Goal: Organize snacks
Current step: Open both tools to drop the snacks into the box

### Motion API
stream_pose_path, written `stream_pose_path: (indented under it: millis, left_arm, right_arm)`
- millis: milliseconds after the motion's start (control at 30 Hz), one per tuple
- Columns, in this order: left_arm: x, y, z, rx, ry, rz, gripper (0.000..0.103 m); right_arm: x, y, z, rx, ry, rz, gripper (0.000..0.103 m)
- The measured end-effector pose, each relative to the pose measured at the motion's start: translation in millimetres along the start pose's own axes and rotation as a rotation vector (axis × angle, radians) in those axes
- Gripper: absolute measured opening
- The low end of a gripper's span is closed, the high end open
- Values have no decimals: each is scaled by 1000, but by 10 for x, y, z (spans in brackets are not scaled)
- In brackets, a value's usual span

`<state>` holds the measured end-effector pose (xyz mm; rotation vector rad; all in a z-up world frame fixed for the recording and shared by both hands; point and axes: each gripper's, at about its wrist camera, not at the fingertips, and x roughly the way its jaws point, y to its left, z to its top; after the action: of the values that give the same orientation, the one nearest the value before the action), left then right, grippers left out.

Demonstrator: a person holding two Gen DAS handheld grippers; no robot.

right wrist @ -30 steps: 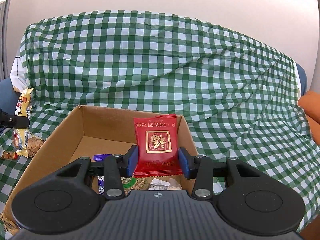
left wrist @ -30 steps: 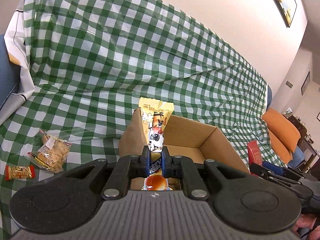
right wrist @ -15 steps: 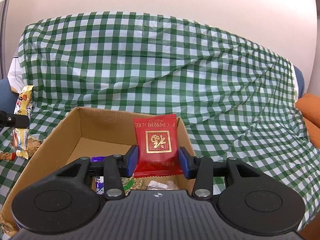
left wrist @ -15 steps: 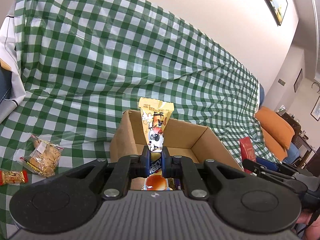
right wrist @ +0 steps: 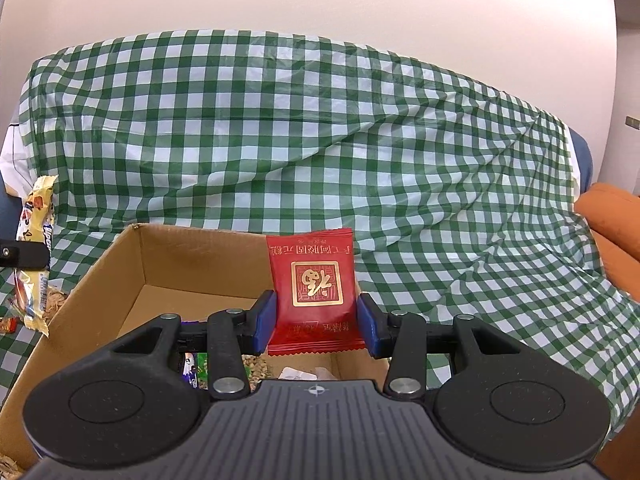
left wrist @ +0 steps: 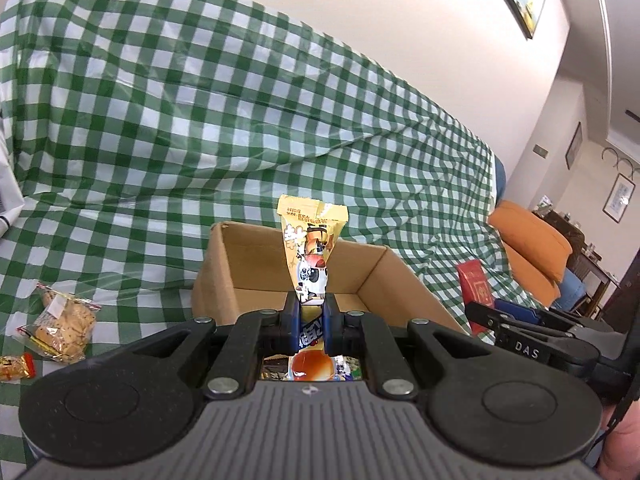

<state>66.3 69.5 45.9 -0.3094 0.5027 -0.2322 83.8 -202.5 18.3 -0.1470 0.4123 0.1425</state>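
pinching yellow snack packet [left wrist: 310, 264] in left gripper [left wrist: 311, 322], right gripper [right wrist: 316, 322] clamping red packet [right wrist: 314, 292]

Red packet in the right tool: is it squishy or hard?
The red packet probably is soft and crinkly: its foil sides bulge between the right tool. It looks light, standing up from a side pinch. Squeezing harder might crush what's inside.

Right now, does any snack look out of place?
Yes. A clear cookie bag and a small orange pack lie on the checked cloth, left of the box, not in it.
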Motion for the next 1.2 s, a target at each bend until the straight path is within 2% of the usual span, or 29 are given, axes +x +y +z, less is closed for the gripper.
stream_pose_path:
  millis: [467, 733, 800, 867, 933, 1000, 1200]
  left_arm:
    - [22, -76, -16, 42, -1, -40, 11]
    - [-22, -206, -38, 87, -12, -116, 12]
    - [-2, -219, -45, 80, 8, -153, 12]
    - [44, -220, -66, 70, 39, -166, 20]
    - [67, -234, -82, 79, 48, -154, 22]
    - [73, -222, -83, 72, 49, -152, 23]
    - [53, -148, -71, 53, 45, -124, 22]
  right_arm:
    - [-13, 16, -4, -2, -1, -5, 46]
    - [-12, 19, -5, -3, -2, -5, 46]
    - [-9, 25, -4, -1, 2, -2, 46]
    - [13, 27, -8, 5, 22, 23, 48]
    - [41, 64, -24, -7, 50, 36, 62]
    - [17, 109, -24, -42, 26, 13, 66]
    - [53, 110, -24, -28, 38, 17, 67]
